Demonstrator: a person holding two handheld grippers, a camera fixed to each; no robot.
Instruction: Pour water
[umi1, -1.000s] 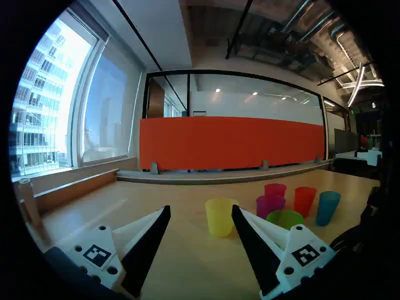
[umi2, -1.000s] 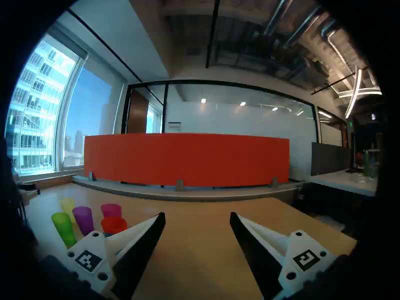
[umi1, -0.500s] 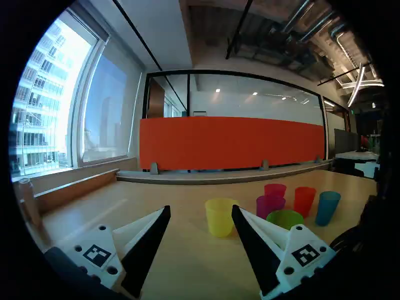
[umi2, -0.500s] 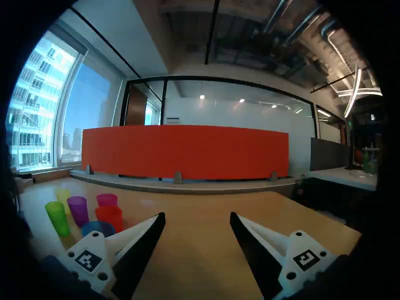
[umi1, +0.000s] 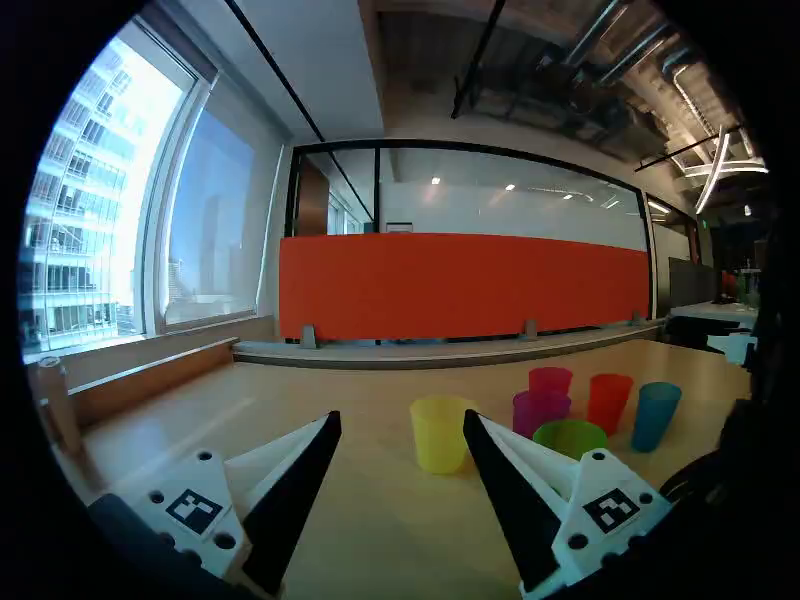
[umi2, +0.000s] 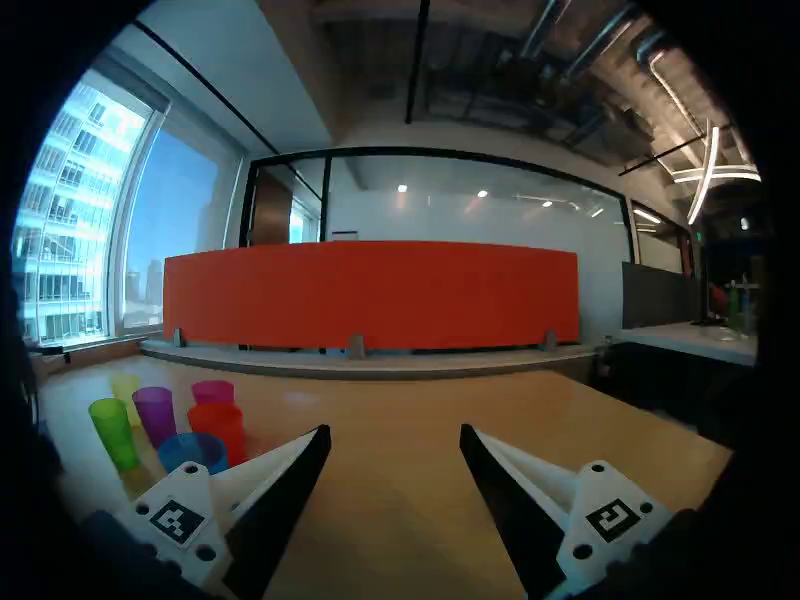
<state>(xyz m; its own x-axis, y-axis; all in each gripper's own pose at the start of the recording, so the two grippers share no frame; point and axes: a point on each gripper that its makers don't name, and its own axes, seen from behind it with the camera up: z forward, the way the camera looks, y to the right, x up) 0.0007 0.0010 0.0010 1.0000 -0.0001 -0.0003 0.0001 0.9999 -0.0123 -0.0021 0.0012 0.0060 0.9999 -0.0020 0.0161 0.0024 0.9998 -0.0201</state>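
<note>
The left hand-held gripper (umi1: 400, 418) is being held wide open and empty, low over a pale wooden bench (umi1: 250, 410). A yellow cup (umi1: 440, 433) is being framed between its jaws, farther off on the bench, with a cluster of coloured cups (umi1: 540, 405) just right of it. The right hand-held gripper (umi2: 395, 432) is likewise being held open and empty, the cups grouped at its left.
</note>
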